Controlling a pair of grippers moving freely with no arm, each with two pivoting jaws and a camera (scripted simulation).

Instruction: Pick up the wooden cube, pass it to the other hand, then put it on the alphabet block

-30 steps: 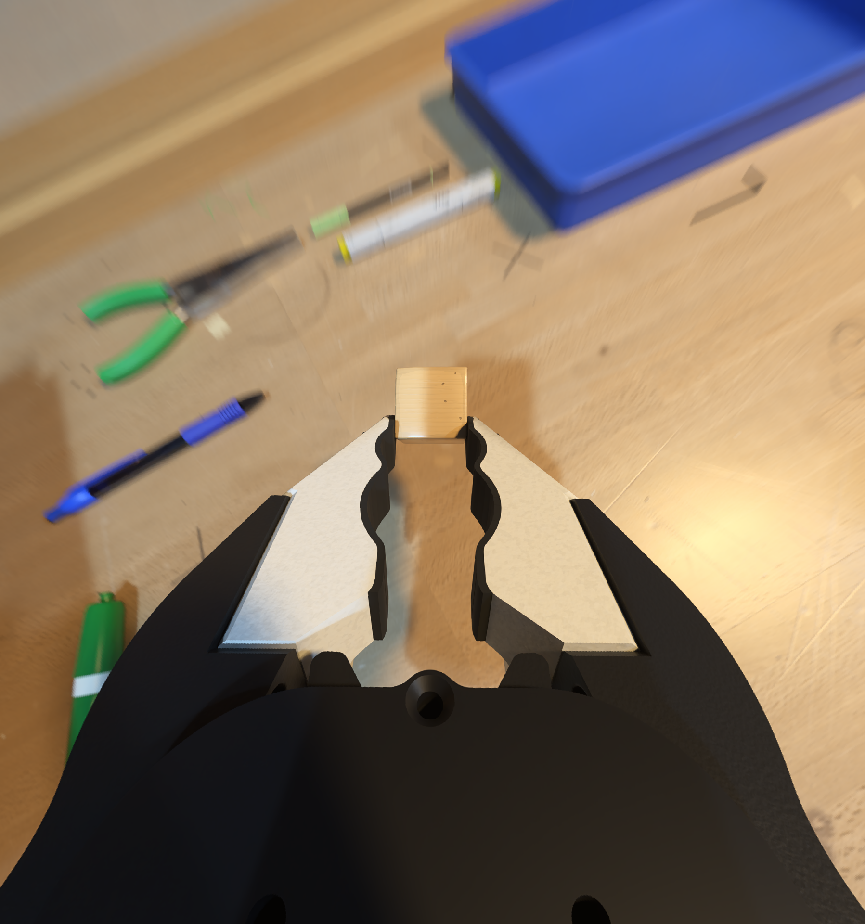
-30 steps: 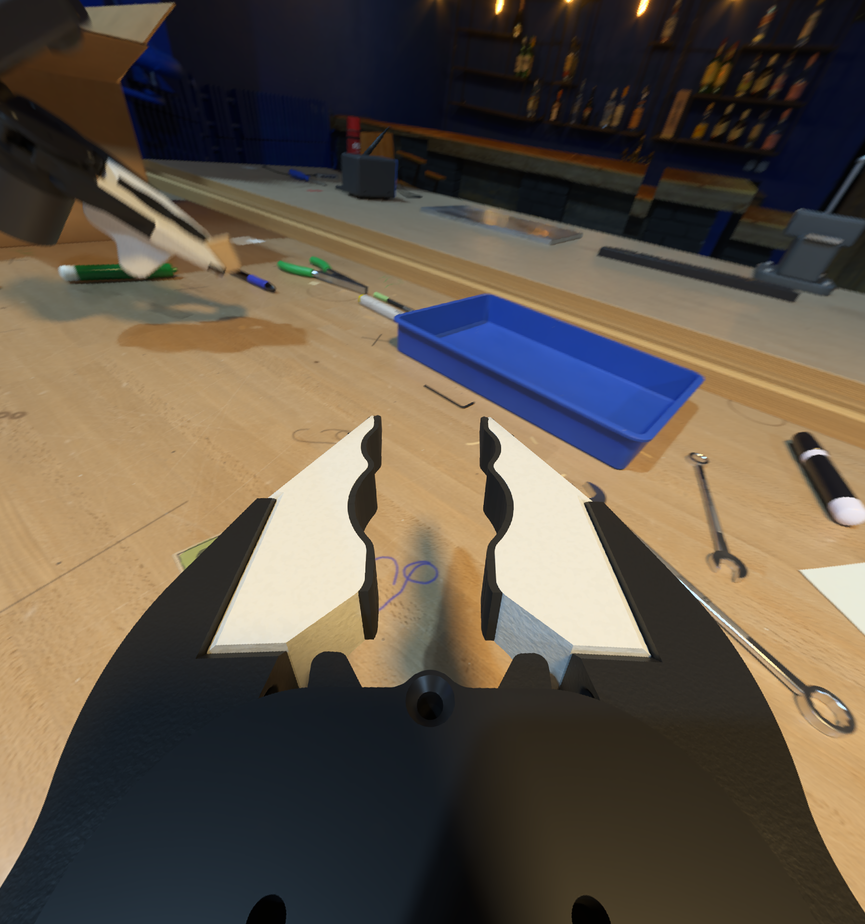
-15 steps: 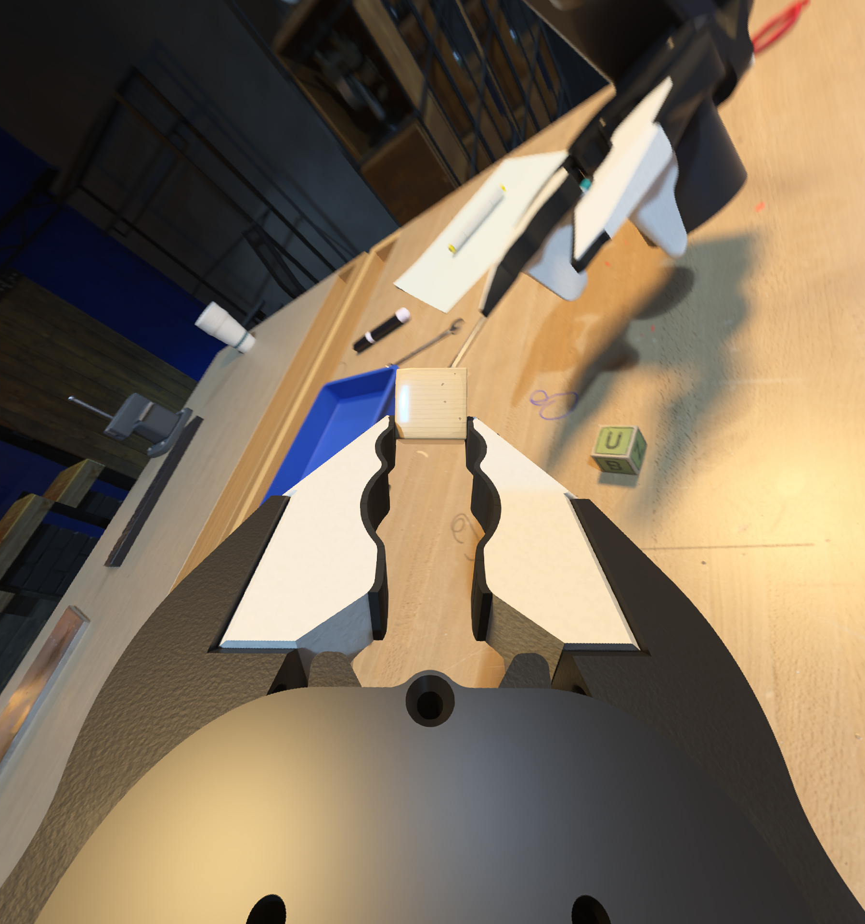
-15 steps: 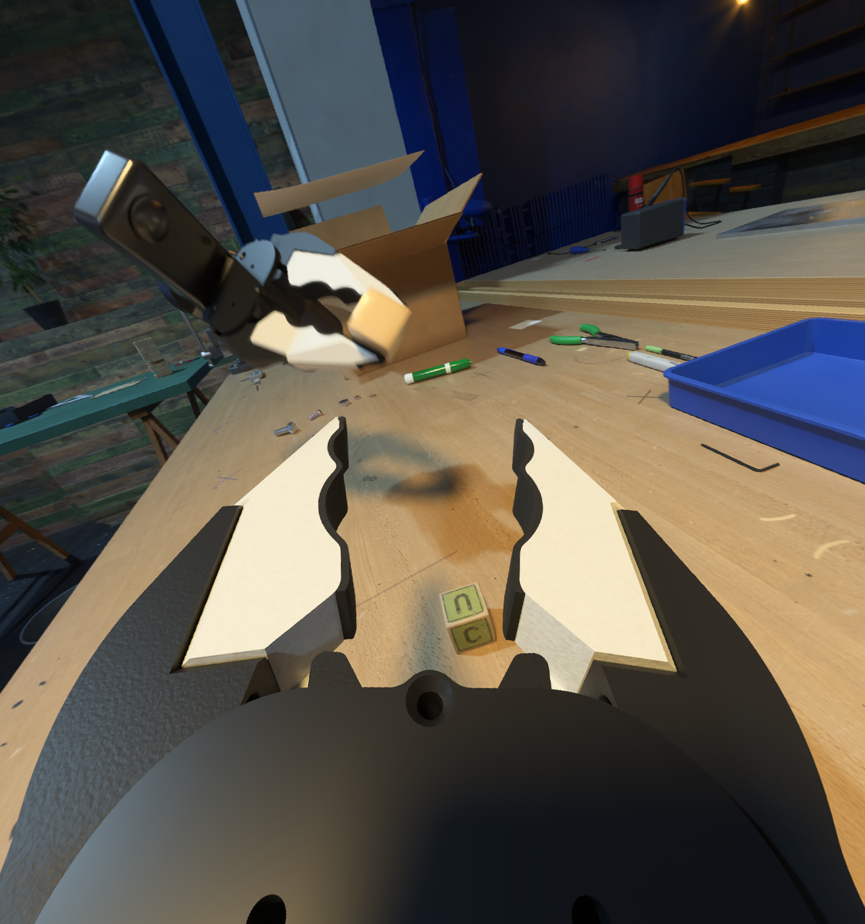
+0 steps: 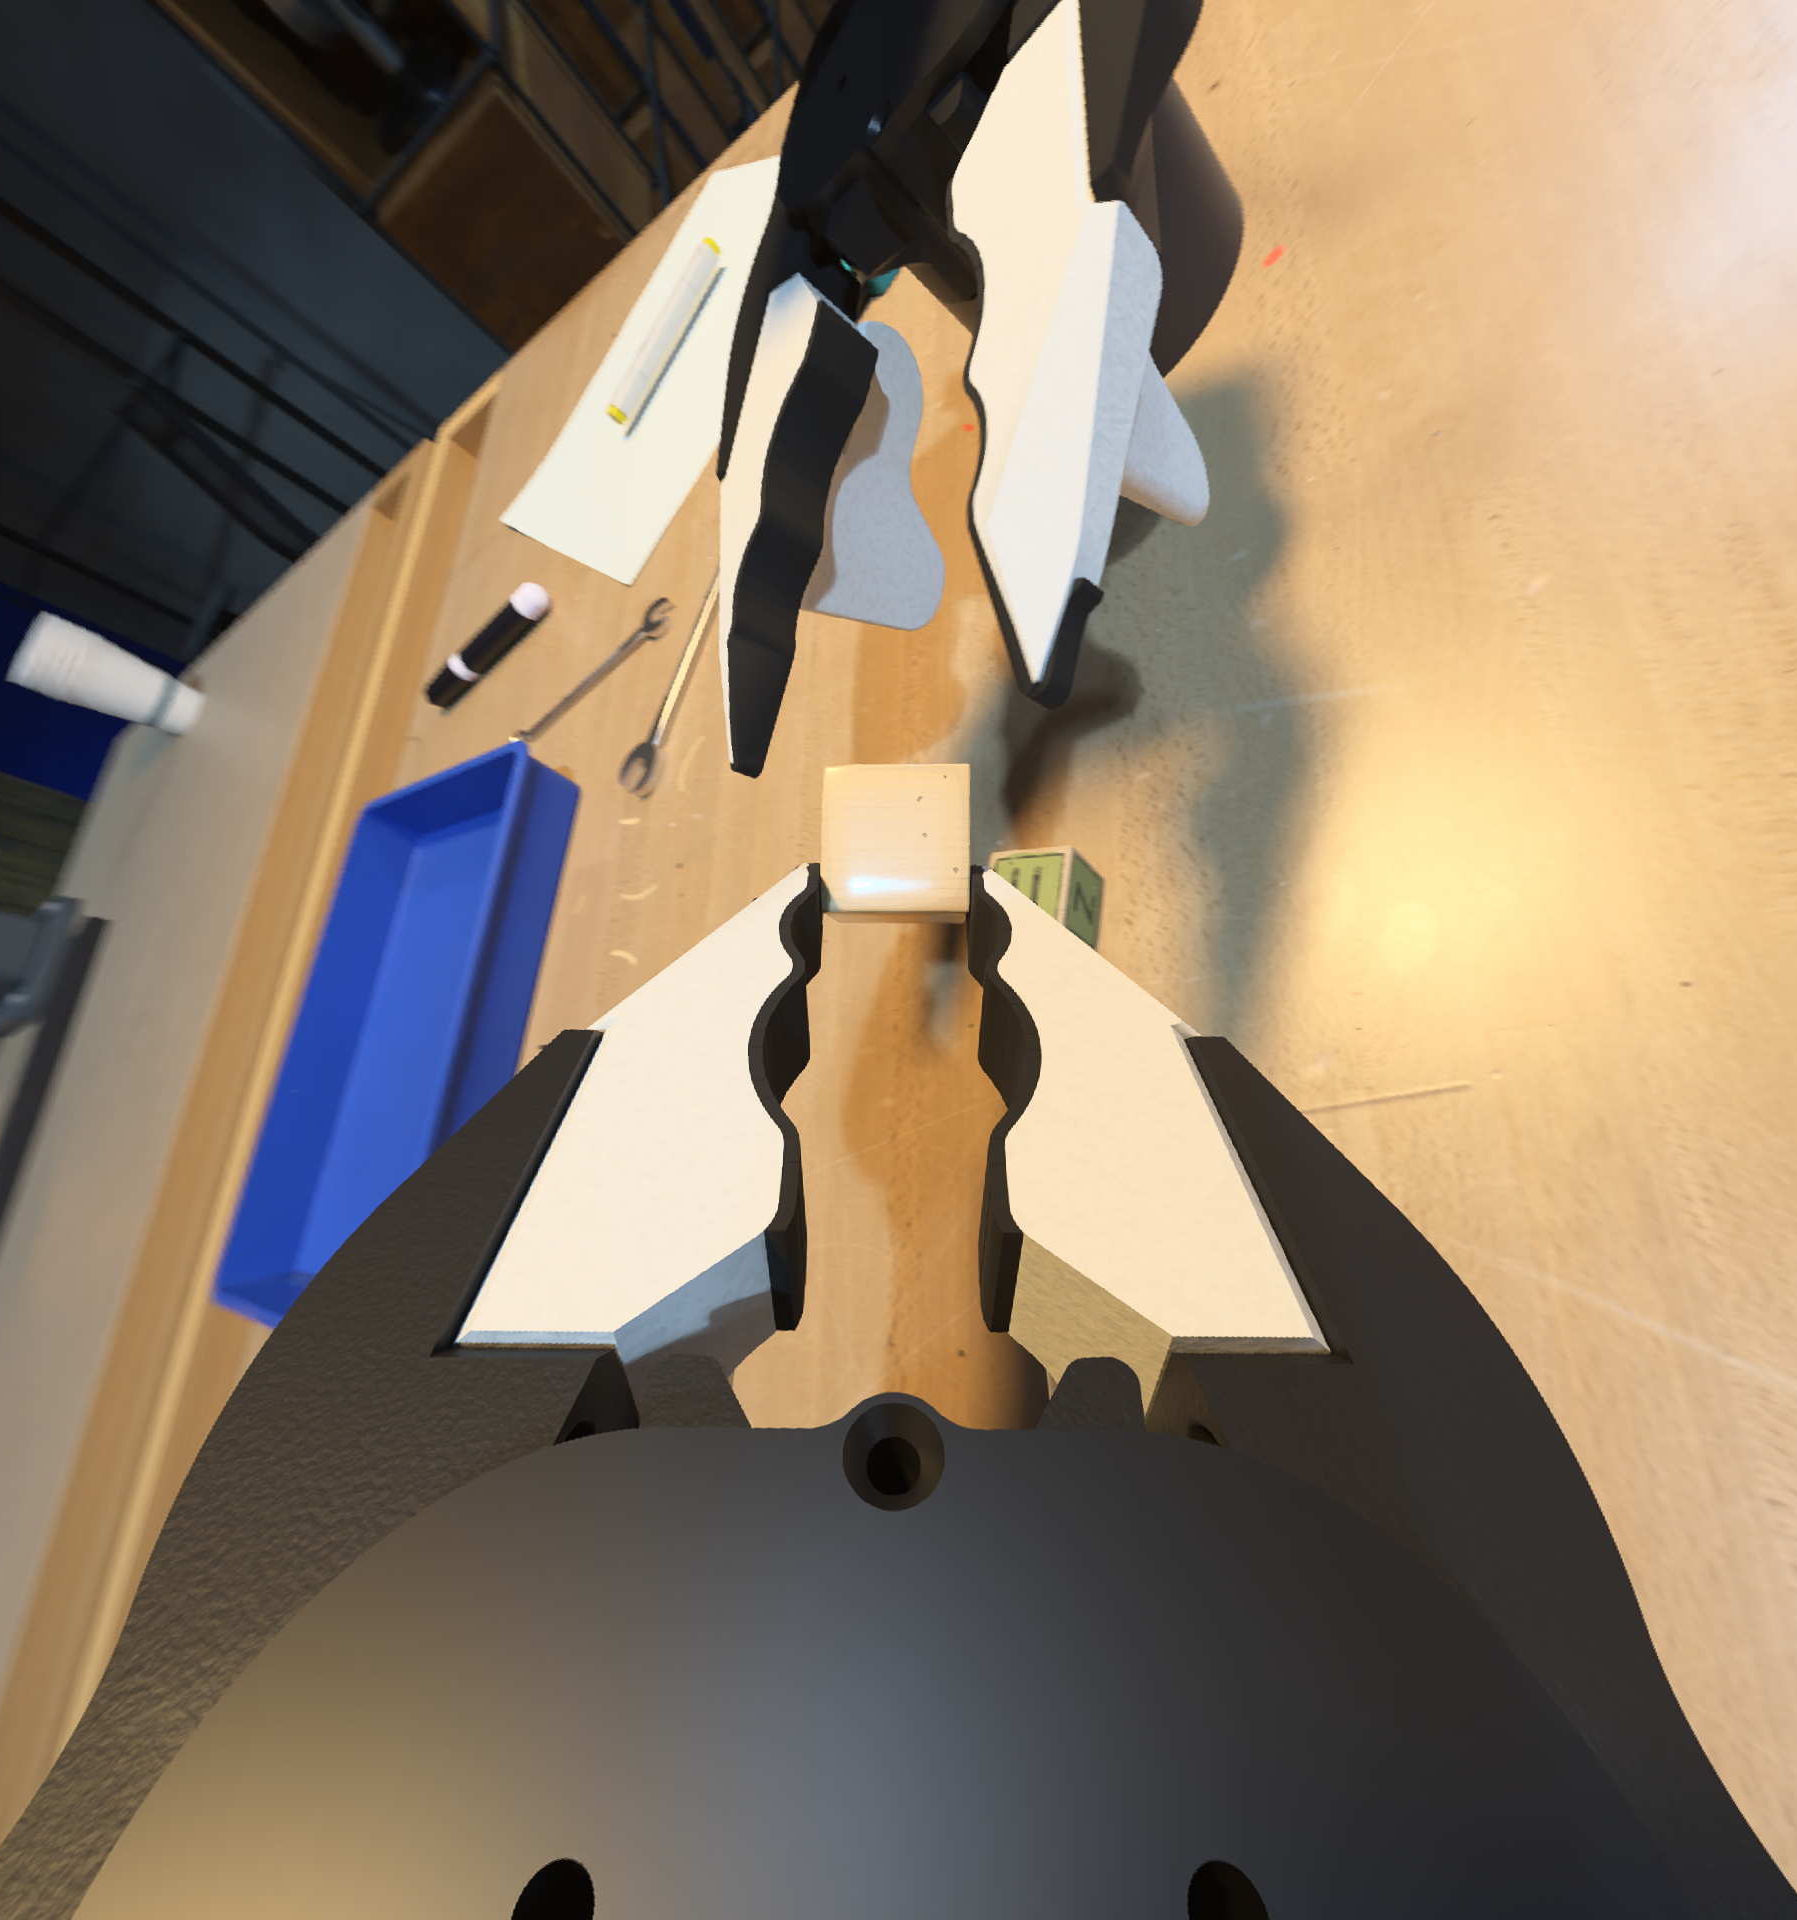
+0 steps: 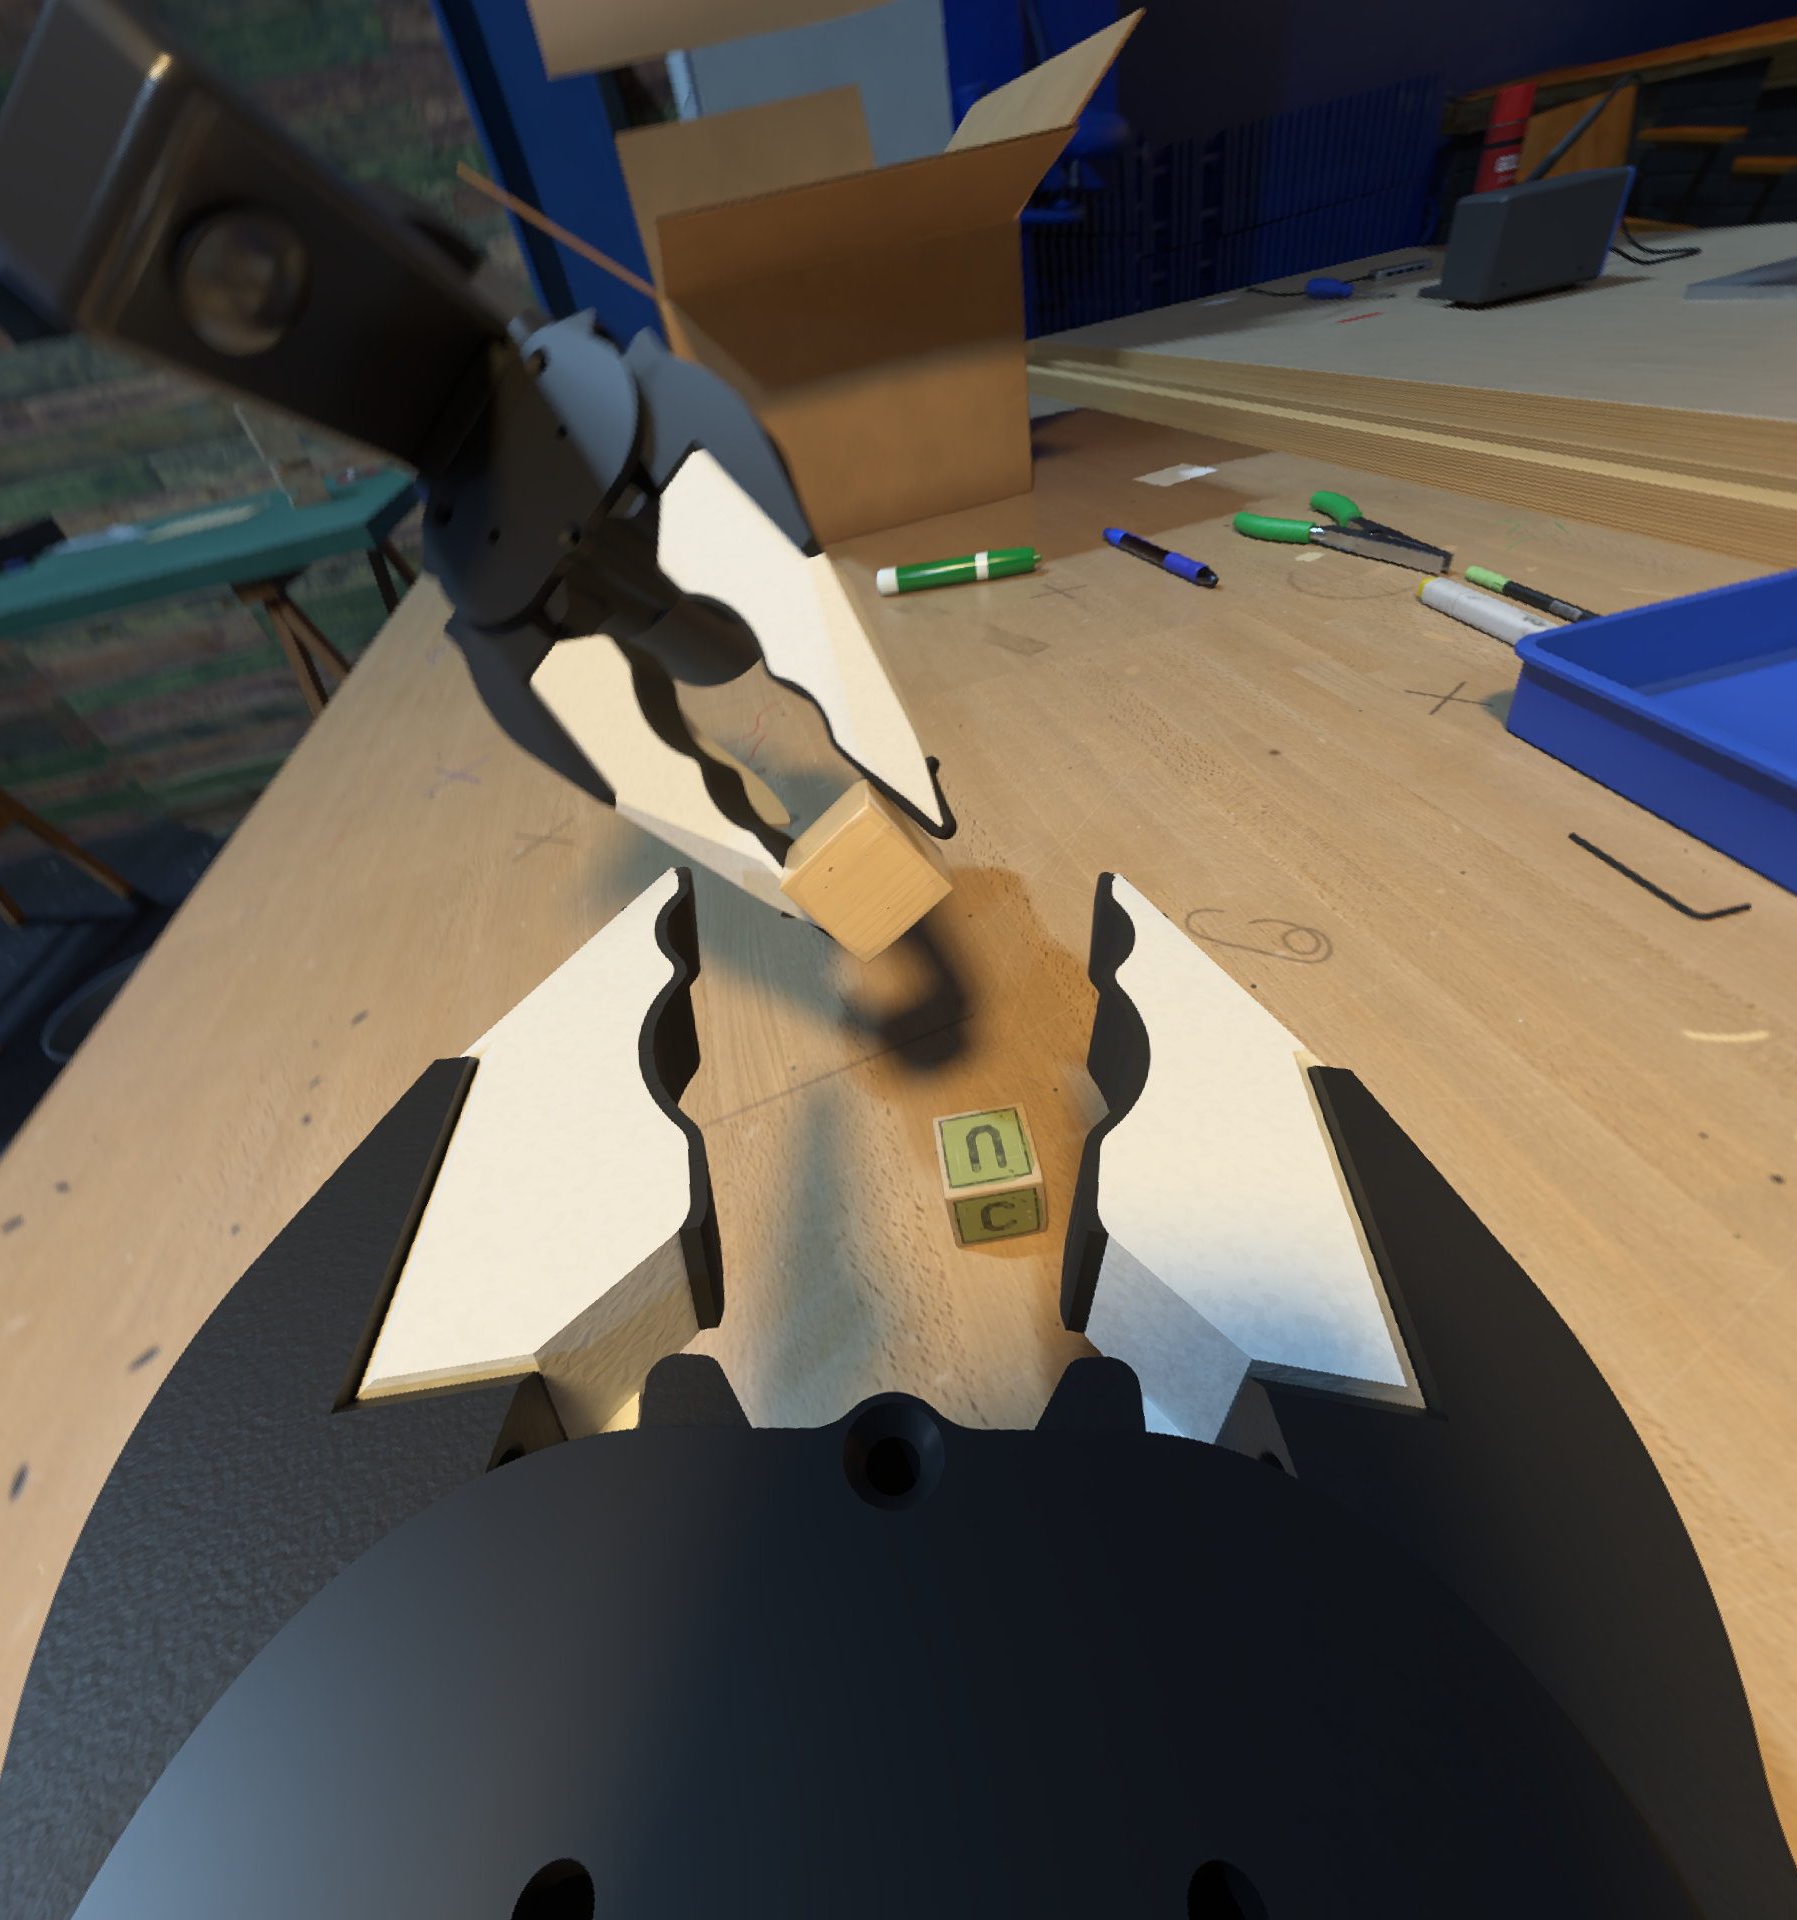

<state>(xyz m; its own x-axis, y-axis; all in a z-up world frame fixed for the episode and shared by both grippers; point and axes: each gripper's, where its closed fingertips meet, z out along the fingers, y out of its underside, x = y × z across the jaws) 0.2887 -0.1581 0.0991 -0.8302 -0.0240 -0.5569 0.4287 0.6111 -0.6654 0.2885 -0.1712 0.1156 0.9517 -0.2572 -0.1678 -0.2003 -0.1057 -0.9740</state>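
While left claw (image 5: 894, 883) grips wooden cube (image 5: 895, 840) (airborne), right claw (image 6: 894, 894) agape

Pale wooden workbench (image 6: 1289, 831) under warm light — dark blue wall (image 6: 1237, 125) upper right, green trestle table (image 6: 177, 551) far left.

Wooden cube (image 6: 866, 881) above alphabet block (image 6: 989, 1174)

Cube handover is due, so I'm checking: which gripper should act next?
Right. The right gripper is open and empty, facing the cube, which the left gripper pinches at its fingertips.
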